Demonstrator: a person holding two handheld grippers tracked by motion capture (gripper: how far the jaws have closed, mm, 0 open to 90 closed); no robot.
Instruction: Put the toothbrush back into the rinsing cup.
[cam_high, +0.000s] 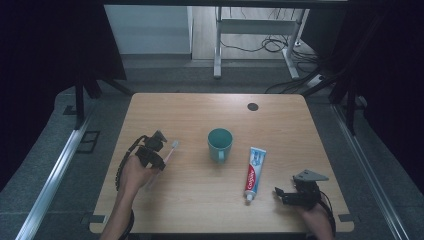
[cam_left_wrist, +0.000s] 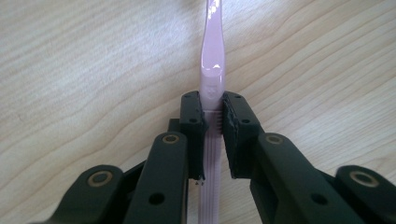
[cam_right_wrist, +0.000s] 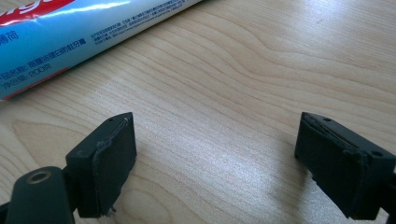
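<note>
A pink toothbrush (cam_left_wrist: 213, 56) lies on the wooden table (cam_high: 190, 112) at the left; its white bristle head (cam_high: 174, 144) points toward the far side. My left gripper (cam_left_wrist: 213, 122) is shut on the ribbed handle, and from above the left gripper (cam_high: 161, 150) sits over the handle's near half. A teal mug (cam_high: 220, 143) stands in the middle. To its right lies a toothpaste tube (cam_high: 254, 172), cap toward the front edge. My right gripper (cam_high: 277, 194) rests open near the front right, just right of the cap. Between its wide jaws is bare wood (cam_right_wrist: 215, 154); the toothpaste tube (cam_right_wrist: 70, 32) crosses the upper left.
A dark round grommet (cam_high: 252, 106) sits in the table's far right part. Behind the table stand a white desk frame (cam_high: 218, 45) and loose cables on the floor. Metal rails (cam_high: 55, 170) run along both sides of the table.
</note>
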